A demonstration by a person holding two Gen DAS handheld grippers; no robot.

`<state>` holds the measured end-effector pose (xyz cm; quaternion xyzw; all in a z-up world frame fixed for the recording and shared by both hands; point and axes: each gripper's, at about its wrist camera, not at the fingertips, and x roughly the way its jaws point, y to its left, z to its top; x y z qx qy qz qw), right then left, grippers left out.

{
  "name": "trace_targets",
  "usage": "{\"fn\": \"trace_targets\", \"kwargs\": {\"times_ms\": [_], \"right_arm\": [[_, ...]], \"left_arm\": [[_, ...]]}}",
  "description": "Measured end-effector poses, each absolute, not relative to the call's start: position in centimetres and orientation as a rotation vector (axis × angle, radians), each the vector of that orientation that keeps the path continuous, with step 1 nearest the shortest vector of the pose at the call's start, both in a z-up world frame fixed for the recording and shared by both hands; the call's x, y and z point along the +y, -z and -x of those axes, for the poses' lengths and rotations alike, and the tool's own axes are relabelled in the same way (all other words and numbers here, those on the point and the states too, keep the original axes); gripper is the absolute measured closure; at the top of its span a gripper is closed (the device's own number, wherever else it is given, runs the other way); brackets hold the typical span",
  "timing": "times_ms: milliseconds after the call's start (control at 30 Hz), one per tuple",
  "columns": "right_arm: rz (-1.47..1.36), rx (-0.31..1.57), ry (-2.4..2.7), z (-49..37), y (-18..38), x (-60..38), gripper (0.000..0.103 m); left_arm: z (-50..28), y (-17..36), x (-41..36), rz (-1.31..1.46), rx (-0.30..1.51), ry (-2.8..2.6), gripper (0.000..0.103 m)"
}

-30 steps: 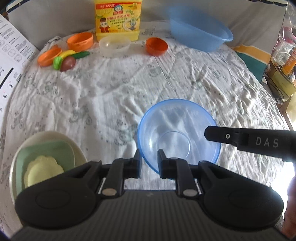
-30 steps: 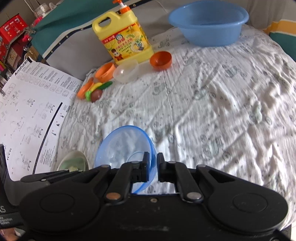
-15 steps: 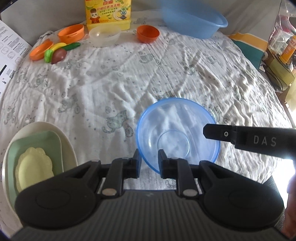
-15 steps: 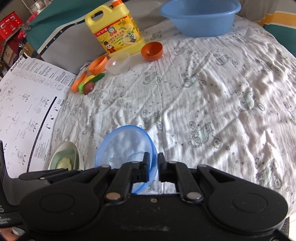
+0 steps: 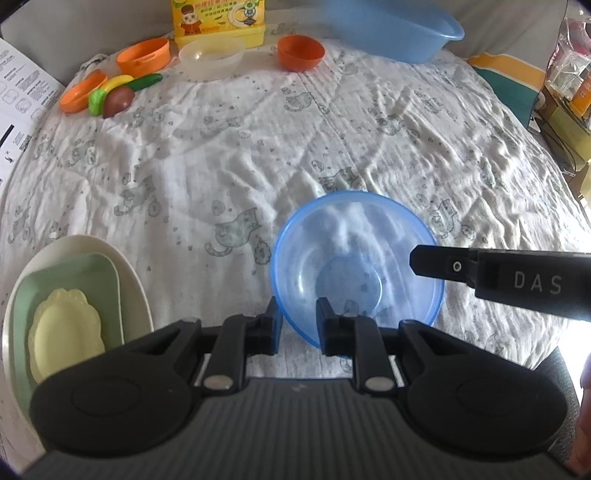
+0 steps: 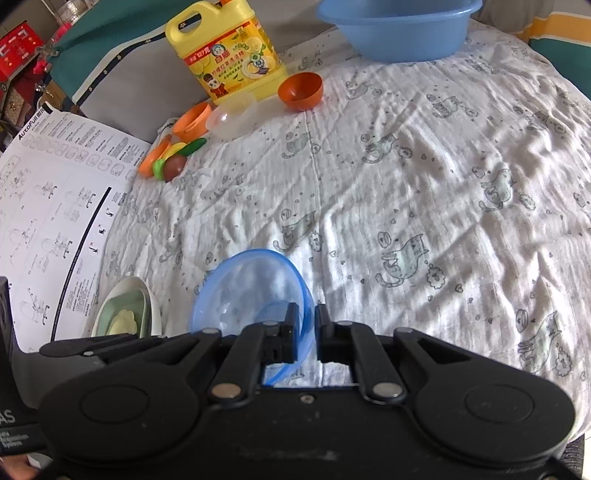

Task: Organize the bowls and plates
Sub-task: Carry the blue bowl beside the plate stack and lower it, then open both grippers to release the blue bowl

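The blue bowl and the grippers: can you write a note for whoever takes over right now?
Left gripper: shut on the near rim of the clear blue bowl.
Right gripper: shut on the same bowl's right rim.
Stack at the left edge: white plate, green tray, yellow dish on top.
At the far side: orange bowl, clear bowl, orange cup, big blue basin.
Done: three pieces nested.
Left: place the blue bowl, then likely gather the far bowls.

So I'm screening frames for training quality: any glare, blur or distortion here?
Left wrist view: sharp centre, blown-out glare at the right edge below the right gripper; fisheye curves the cloth. Right wrist view: even daylight, soft wrinkle shadows, blue bowl crisp, corners vignetted.
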<state>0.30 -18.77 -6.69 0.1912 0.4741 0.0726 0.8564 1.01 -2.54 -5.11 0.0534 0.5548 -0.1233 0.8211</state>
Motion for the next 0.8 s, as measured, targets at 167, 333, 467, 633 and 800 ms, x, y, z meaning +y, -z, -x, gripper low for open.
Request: {"fn": "trace_targets", "kwargs": {"times_ms": [167,333,467,633,800], "right_arm": [[-0.399,0.998,-0.152,-0.4,6.8,-18.8,0.093],[-0.396,1.000,-0.151,-0.4,6.9,-18.7,0.093],[-0.396,1.000,-0.149,-0.4,6.8,-18.7,0.092],[-0.396,0.980,-0.142,-0.1,6.4,-18.9,0.065],[-0.387,0.905,-0.109,0.2,5.0,-19.5,0.009]], "left_arm": [[-1.1,5.1,-2.7,-0.116,1.177,0.263,0.084],[-1.1,5.1,-2.6,-0.121,1.173,0.261,0.084],[-1.0,4.8,-2.7,-0.128,1.157,0.260,0.083],[-0.6,4.1,-2.5,-0.137,1.117,0.250,0.043],[0.0,1.6,-1.4,-0.140,0.982,0.188,0.000]]}}
